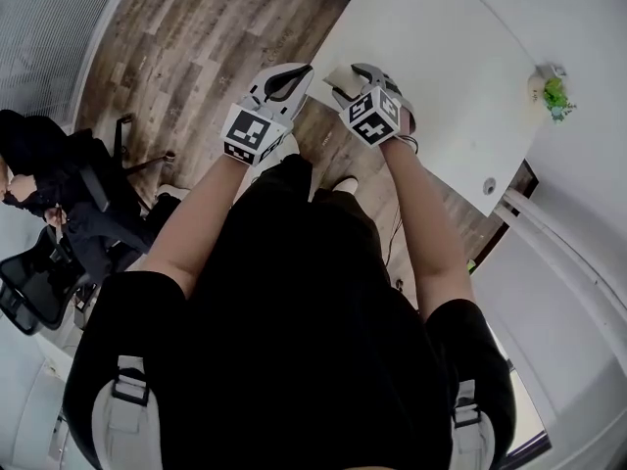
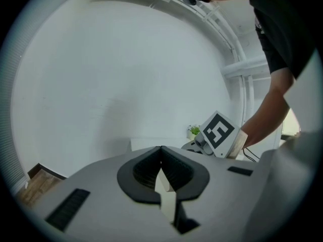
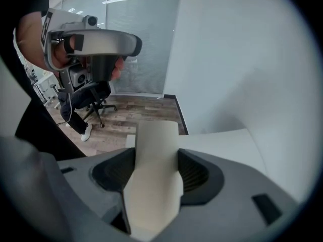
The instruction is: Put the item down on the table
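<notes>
Wood-plank floor [image 1: 196, 37] runs under the person, who stands at the corner of a white counter [image 1: 441, 57]. Closest in, the right tool [image 3: 156, 158] is clamped on the item [image 3: 156, 132], a flat pale strip that sticks out past the jaw tips toward the counter. The left tool [image 2: 161, 150], just beside it, has its jaws together at the tips. A thin pale sliver shows in the gap behind them, and I cannot tell whether it is a held thing or part of the tool. Both tools hang at the counter's near corner, about level with its edge and not well in over the top.

To set the item down well, I would carry the right tool further in over bare counter and lower it until the strip's free end lies flat. Then I would part the jaws and draw straight back, so the strip is not dragged off the edge. Far across the top, a small green plant [image 1: 555, 94] stands well clear.
</notes>
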Action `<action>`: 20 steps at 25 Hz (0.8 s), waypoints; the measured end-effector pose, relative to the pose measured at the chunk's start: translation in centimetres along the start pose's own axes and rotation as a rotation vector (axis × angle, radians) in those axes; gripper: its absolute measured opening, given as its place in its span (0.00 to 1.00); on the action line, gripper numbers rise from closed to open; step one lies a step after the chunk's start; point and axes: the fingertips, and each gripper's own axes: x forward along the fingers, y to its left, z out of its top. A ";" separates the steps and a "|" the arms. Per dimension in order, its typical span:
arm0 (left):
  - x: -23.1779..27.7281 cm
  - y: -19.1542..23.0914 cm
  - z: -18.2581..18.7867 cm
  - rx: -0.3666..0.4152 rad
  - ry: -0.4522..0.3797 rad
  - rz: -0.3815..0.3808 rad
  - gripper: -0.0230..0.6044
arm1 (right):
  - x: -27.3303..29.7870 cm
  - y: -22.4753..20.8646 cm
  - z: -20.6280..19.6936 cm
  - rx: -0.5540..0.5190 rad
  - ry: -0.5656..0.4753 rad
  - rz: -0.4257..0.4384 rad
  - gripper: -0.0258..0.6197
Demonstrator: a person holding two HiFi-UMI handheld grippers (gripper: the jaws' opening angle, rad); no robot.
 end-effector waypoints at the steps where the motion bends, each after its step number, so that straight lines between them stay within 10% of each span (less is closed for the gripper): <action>1: 0.2 0.2 -0.4 -0.002 0.005 -0.003 0.03 | 0.6 0.1 -0.2 -0.003 0.012 0.004 0.46; 20: 1.7 2.4 -4.6 -0.044 0.069 -0.016 0.03 | 7.7 1.0 -2.3 -0.065 0.174 0.055 0.46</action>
